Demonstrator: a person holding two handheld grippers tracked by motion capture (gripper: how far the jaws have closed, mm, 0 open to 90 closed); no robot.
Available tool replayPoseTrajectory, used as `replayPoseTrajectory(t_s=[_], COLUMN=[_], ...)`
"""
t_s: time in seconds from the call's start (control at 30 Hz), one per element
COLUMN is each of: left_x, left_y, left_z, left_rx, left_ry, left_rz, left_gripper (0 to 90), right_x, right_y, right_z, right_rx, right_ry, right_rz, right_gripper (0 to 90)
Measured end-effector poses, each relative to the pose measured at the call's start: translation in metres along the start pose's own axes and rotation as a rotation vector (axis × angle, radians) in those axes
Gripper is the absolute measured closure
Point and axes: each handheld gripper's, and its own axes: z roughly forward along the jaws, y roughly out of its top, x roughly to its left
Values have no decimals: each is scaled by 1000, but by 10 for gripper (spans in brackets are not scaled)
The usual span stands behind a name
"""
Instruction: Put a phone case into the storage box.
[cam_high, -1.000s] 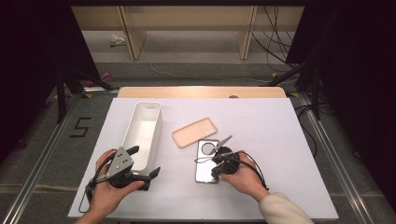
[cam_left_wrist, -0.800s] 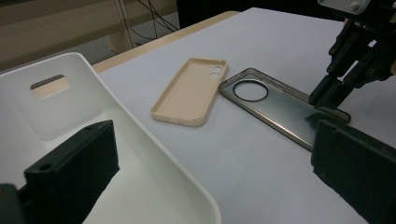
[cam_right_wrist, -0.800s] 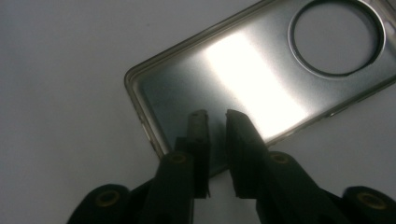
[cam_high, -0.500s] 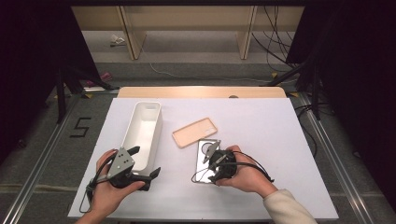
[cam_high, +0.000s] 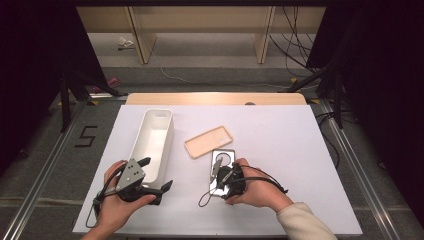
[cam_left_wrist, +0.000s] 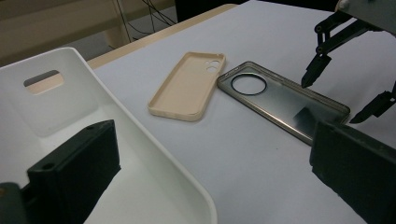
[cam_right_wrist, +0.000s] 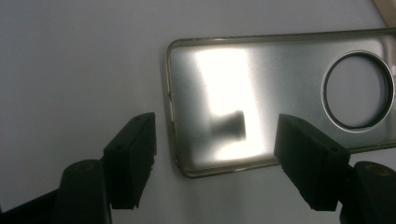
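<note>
Smoky clear phone case (cam_right_wrist: 261, 107) lies near the table's front edge; right gripper (cam_right_wrist: 215, 140) gapes empty astride its end; lower squarely, pinch the rim. Left gripper (cam_left_wrist: 205, 182) open, idle.

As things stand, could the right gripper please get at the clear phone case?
Probably yes: the right gripper hangs open right over the clear phone case, its fingers astride one end, nothing between them.

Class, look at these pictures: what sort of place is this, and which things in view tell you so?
Probably a lab or recording workspace: a white-covered table between dark screens, loose cables on the floor behind it, and a "5" marked on the floor.
</note>
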Motion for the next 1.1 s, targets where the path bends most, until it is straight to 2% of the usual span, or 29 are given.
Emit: replayPoseTrajectory(t_s=[0.17,0.23,0.33,0.67,0.8,0.83,1.07,1.1], left_x=[-1,-1,-1,-2,-2,-2,-2,-2], left_y=[0,0,0,0,0,0,0,0], left_z=[0,1,0,0,0,0,1,1], left_rx=[-2,-1,-3,-5,-5,-5,-4,-5], left_ry=[-4,-4,-4,-10,-11,-11,-13,-12], left_rz=[1,2,5,5,5,6,7,7], left_gripper=[12,12,12,13,13,13,13,14], right_x=[4,5,5,7,6,6,8,8], right_y=[6,7,11,20,22,22,24,24], right_z=[6,7,11,17,16,16,17,17], right_rx=[53,60,85,116,125,131,132,136], right_ry=[-2,-2,-4,-4,6,19,49,61], right_rz=[-48,-43,-59,-90,-96,-97,-96,-86], right_gripper=[328,332,375,438,505,550,643,690])
